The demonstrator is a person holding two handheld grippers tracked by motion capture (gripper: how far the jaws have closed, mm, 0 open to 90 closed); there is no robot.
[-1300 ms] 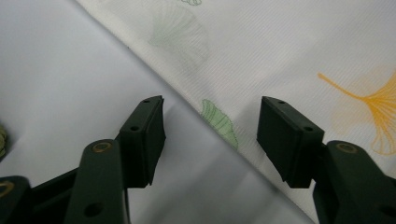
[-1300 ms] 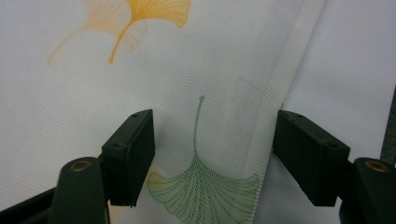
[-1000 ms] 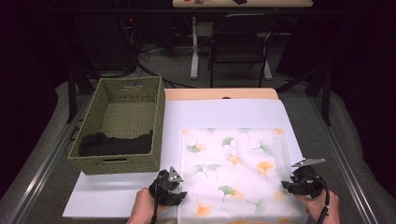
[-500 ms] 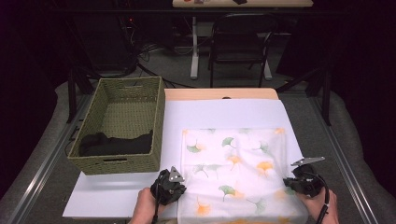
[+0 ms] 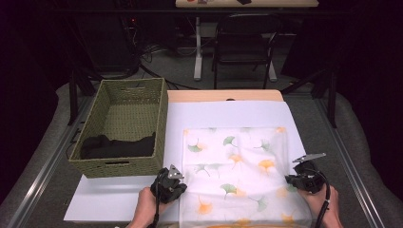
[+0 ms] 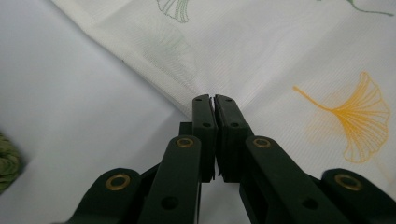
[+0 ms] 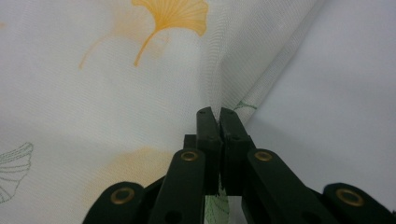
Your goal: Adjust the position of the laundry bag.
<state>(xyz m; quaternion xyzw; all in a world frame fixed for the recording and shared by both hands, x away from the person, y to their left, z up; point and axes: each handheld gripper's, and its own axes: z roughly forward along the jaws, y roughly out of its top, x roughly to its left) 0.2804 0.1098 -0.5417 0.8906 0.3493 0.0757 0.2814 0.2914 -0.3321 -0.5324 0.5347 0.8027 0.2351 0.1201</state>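
cloth: white ginkgo-print sheet [image 5: 237,171] flat on the white table cover [image 5: 228,114], right of the basket [image 5: 124,124]
left gripper [image 6: 214,100]: jaws pressed together on the cloth's left edge
right gripper [image 7: 219,113]: pinching the right edge
why: opposite edges held, probably to lift or fold evenly
basket: dark item [image 5: 114,147] inside, type unclear

No text, label, brand or number can be read anywhere.
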